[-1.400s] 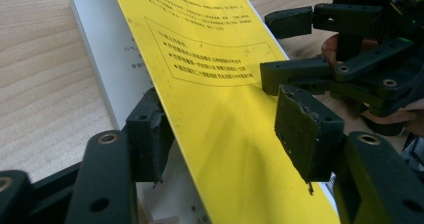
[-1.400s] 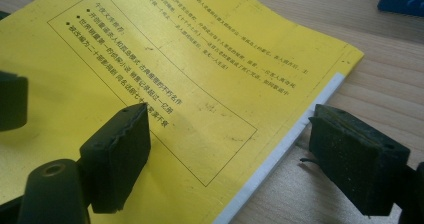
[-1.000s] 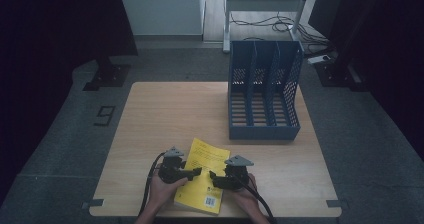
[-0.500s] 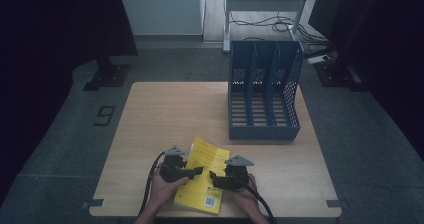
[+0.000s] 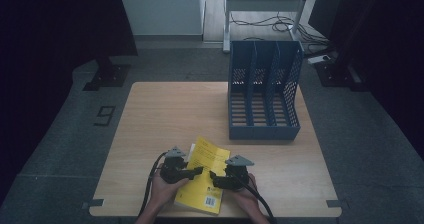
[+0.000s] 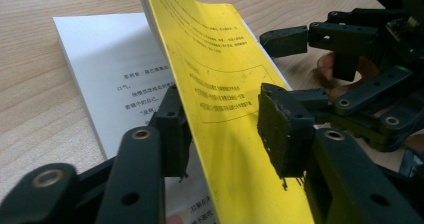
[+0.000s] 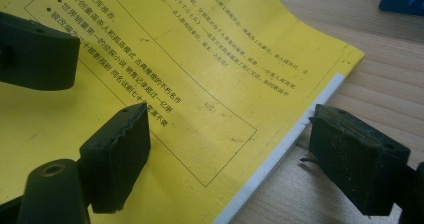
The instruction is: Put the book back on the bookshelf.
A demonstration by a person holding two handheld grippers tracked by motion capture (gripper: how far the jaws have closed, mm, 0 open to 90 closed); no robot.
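Left gripper (image 6: pixel 220 134): jaws spread, just closing, straddling the yellow book's (image 5: pixel 204 174) lifted cover without pressing it. Right gripper (image 7: pixel 240 169): jaws spread across the book's near edge, unclamped.

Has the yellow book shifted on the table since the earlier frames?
No. The yellow book lies at the same spot near the table's front edge, equally far from the blue file rack.

Right hand-held gripper (image 7: pixel 230 156) jaws apart, straddling yellow book (image 7: pixel 165 74) edge on wooden table (image 7: pixel 390 79).
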